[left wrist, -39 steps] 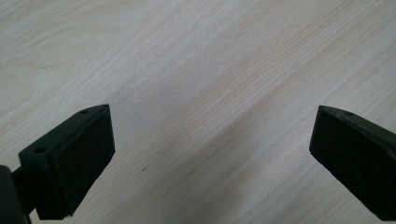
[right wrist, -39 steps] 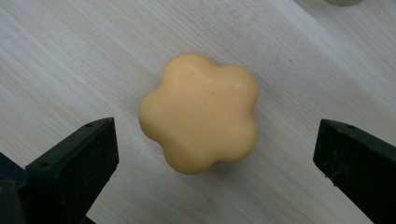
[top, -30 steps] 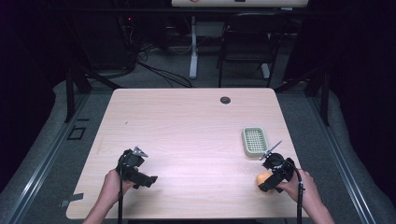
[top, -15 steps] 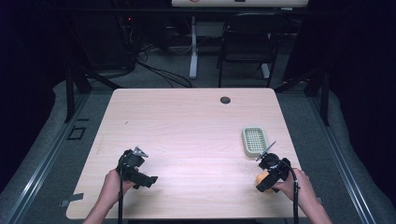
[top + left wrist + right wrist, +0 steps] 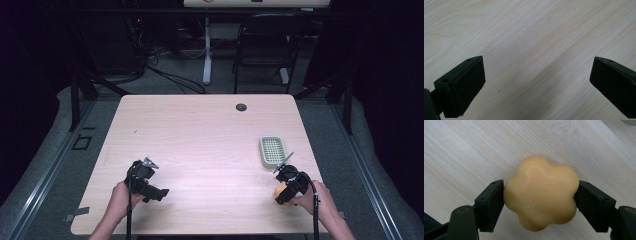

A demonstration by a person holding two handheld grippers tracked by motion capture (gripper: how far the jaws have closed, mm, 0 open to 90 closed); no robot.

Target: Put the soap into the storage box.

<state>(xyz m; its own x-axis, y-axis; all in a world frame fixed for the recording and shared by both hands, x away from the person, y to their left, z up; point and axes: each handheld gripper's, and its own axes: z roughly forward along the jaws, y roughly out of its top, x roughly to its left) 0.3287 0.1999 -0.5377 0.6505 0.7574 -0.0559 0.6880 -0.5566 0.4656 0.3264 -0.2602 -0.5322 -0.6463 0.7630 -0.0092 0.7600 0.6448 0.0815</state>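
At about four o'clock on the table [image 5: 200, 130], the green slotted tray [image 5: 272, 151] looks empty. Just below it, the right claw [image 5: 540, 197] has just closed on a flower-shaped yellow soap [image 5: 541, 192], mostly hidden from above. The left claw [image 5: 536, 82] gapes wide over bare wood.

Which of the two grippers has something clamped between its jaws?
The right gripper: its jaws have just closed onto the yellow flower-shaped soap. The left gripper stands open over bare table.
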